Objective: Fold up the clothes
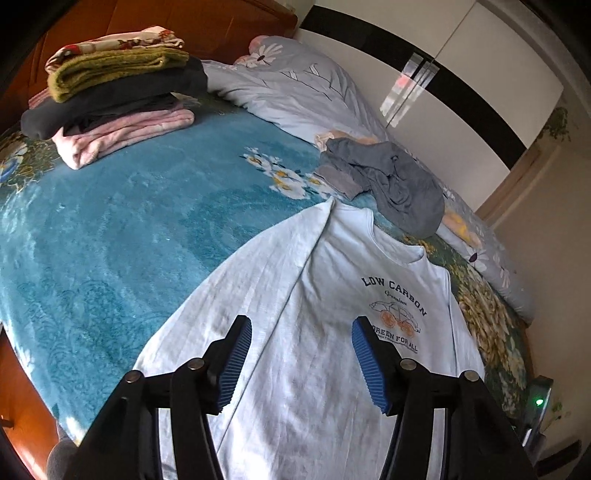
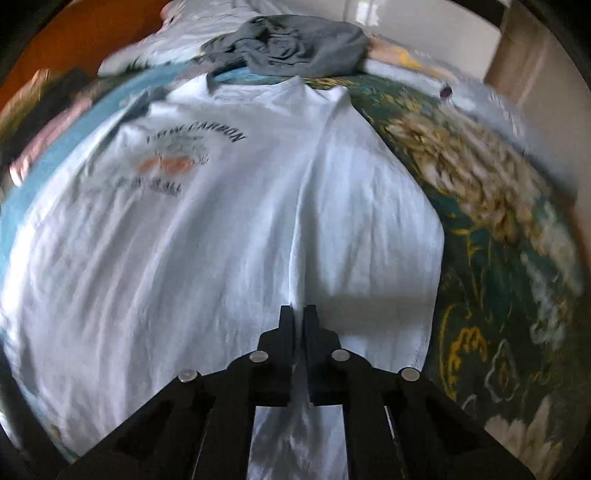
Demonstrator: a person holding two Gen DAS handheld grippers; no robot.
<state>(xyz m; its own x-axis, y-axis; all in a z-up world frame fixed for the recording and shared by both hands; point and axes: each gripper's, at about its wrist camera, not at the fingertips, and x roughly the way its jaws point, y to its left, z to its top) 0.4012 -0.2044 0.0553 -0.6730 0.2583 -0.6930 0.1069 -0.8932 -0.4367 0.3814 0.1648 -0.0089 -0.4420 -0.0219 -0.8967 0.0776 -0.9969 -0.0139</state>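
White tee [image 1: 332, 295] flat on blue blanket [image 1: 110, 240], collar at 12 o'clock. Thin, limp, light: grip hem/fold edges. Left gripper [image 1: 301, 363] half-open, empty. Right gripper [image 2: 298, 321] shut, prob. pinching a tee ridge (blurry).

White T-shirt [image 1: 332, 332] with dark navy lettering and an orange-wheeled car outline print. Blanket [image 1: 129, 221] teal-blue with white-and-yellow flowers, turning dark green with cream and yellow blooms on one side. Crumpled garment [image 1: 399, 184] grey. Stack of folded clothes [image 1: 118, 92]: floral red-and-cream, olive green, black, pink. Pillow [image 1: 295, 85] pale blue-grey, white daisies. Headboard [image 1: 184, 22] reddish-brown wood. Gripper pads [image 1: 369, 362] blue, ribbed; arms black.
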